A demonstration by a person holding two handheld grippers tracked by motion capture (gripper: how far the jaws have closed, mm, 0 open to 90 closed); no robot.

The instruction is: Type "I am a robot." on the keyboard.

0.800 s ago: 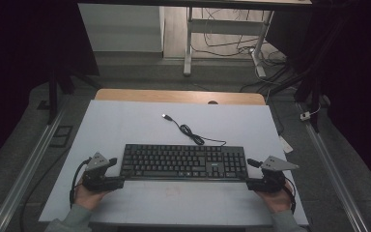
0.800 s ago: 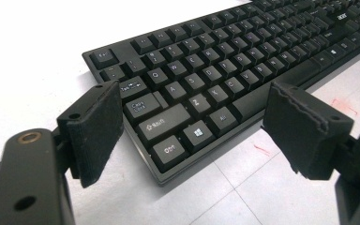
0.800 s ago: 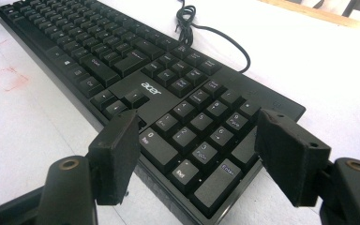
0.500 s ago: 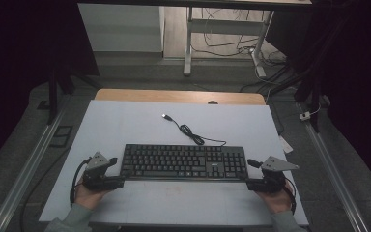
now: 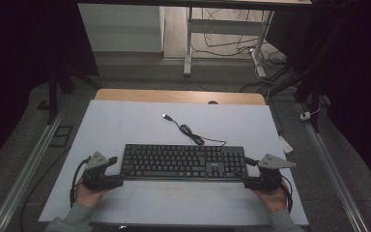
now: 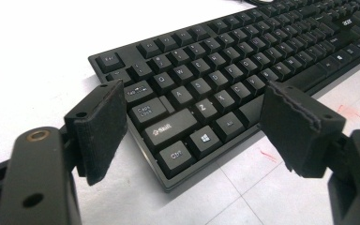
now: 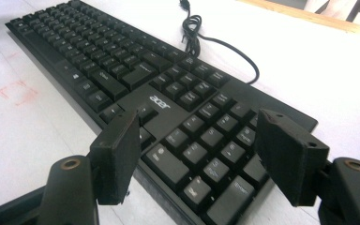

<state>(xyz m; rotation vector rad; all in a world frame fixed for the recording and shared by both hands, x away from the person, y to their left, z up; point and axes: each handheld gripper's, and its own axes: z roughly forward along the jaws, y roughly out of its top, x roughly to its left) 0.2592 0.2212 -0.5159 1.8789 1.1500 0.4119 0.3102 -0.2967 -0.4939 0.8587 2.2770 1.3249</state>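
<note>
Jaws of the left gripper (image 6: pixel 194 126) stood wide apart, gripping nothing, straddling the Ctrl corner of the black Acer keyboard (image 5: pixel 184 161). The right gripper (image 7: pixel 199 157) was equally spread around the numeric-pad corner. The keyboard lay flat on the white table (image 5: pixel 125 121), its USB cable (image 5: pixel 188 129) trailing toward 12 o'clock.

A white-topped table (image 5: pixel 125 125) with a wooden far edge (image 5: pixel 178 95) carried a black keyboard (image 5: pixel 183 162), lying flat near its front and parallel to that edge. The keyboard's black cable (image 5: pixel 188 130) lay coiled on the white surface behind it, ending in a loose plug (image 5: pixel 165 116). Faint red marks (image 5: pixel 173 191) showed before the keyboard.
</note>
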